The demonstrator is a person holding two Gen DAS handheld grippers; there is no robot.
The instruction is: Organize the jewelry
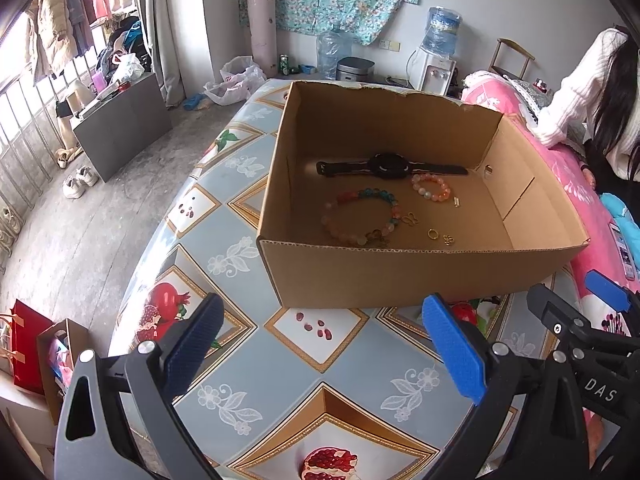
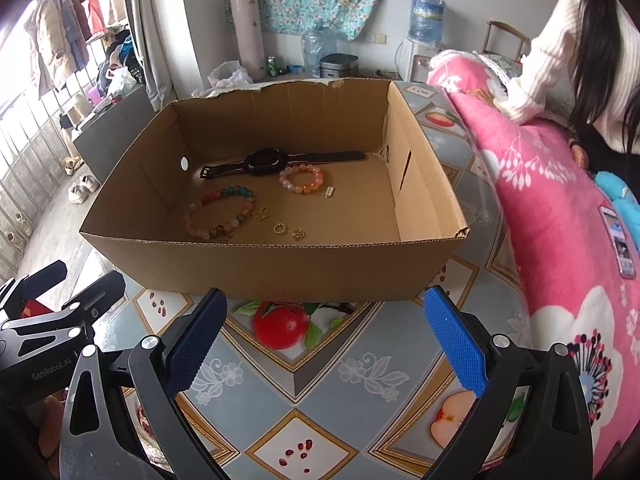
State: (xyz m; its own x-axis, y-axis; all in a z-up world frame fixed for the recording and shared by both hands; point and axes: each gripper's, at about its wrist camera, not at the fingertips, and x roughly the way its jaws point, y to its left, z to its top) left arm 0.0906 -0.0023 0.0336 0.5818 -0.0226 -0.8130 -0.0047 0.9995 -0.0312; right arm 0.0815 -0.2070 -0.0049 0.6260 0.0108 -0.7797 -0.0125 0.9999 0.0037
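Observation:
An open cardboard box (image 1: 400, 272) (image 2: 280, 268) stands on the patterned table. Inside lie a black watch (image 1: 388, 167) (image 2: 272, 161), a large multicoloured bead bracelet (image 1: 360, 216) (image 2: 218, 212), a smaller orange-pink bead bracelet (image 1: 432, 187) (image 2: 302, 179), a gold ring (image 1: 433, 234) (image 2: 280, 228) and small gold charms (image 1: 449, 239) (image 2: 298, 234). My left gripper (image 1: 324, 336) is open and empty, short of the box's near wall. My right gripper (image 2: 326, 332) is also open and empty in front of the box. Each gripper shows at the edge of the other's view.
The table (image 1: 224, 264) (image 2: 360, 380) carries a fruit-print cloth. A pink floral blanket (image 2: 560, 216) with a phone (image 2: 618, 240) on it lies to the right, where a person in a white sweater (image 2: 560, 52) leans. Red bags (image 1: 28, 348) sit lower left.

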